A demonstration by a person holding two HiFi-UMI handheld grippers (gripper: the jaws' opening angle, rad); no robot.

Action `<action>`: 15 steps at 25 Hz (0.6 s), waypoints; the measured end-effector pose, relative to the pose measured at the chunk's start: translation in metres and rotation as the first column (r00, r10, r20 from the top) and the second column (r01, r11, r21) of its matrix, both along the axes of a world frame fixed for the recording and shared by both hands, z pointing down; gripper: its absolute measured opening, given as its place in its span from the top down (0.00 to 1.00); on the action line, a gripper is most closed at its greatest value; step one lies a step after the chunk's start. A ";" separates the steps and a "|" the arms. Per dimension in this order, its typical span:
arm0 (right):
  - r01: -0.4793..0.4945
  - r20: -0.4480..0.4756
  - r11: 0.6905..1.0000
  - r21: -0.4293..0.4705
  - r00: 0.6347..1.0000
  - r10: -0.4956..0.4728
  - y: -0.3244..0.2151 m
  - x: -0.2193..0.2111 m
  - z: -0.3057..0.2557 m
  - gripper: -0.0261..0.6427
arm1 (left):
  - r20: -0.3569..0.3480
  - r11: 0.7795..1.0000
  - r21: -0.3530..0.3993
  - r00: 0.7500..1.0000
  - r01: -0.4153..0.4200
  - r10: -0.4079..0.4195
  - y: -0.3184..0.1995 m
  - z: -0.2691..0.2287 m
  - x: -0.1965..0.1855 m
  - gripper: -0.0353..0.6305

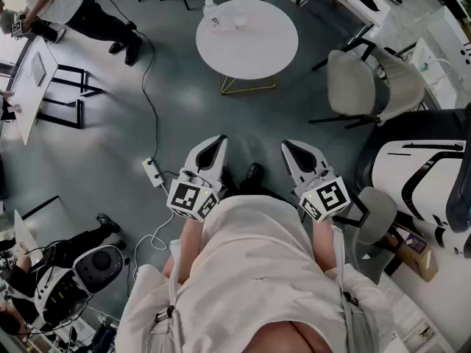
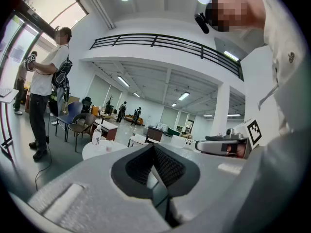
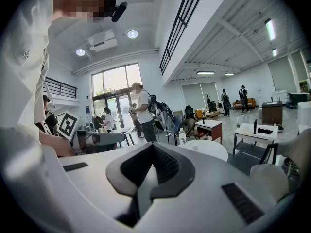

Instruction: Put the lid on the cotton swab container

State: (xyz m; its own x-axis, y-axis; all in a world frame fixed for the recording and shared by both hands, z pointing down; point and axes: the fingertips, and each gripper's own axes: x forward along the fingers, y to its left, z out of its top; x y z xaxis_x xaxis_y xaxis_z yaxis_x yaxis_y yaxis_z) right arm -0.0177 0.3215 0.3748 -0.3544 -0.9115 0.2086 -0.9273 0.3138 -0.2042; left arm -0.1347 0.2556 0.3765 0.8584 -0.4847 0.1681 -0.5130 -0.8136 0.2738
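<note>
Floor (image 1: 184, 101) in grey colour is seen below in the head view, and both tools are held close to the body above it. The left gripper (image 1: 215, 141) and the right gripper (image 1: 288, 147) are pointed to the far side, next to each other but not touching. A round white table (image 1: 257, 50) is placed far ahead, with a bottle (image 1: 209, 7) near its far left edge. The other small items on it are too small to be named, so the cotton swab container and its lid cannot be located.

In the left gripper view, the jaws of the left gripper (image 2: 154, 149) are pressed together and nothing is held between them. The table (image 2: 97, 150) and the bottle (image 2: 97, 136) are seen far off at the left.

In the right gripper view, the right gripper (image 3: 154, 148) is closed as well, with nothing in it. The table (image 3: 206, 148) is seen far off at the right, with the bottle (image 3: 182, 136) on it.
</note>
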 end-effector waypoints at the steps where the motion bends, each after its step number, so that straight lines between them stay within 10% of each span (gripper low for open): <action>1: -0.001 -0.002 1.000 0.001 1.000 0.001 0.001 0.001 0.000 0.95 | -0.001 1.000 0.000 1.000 -0.004 0.004 0.001 0.000 0.001 0.93; 15: -0.054 0.036 0.998 0.020 0.998 0.053 0.018 0.006 -0.003 0.95 | 0.009 1.000 0.006 1.000 0.006 -0.006 0.012 -0.002 0.001 0.93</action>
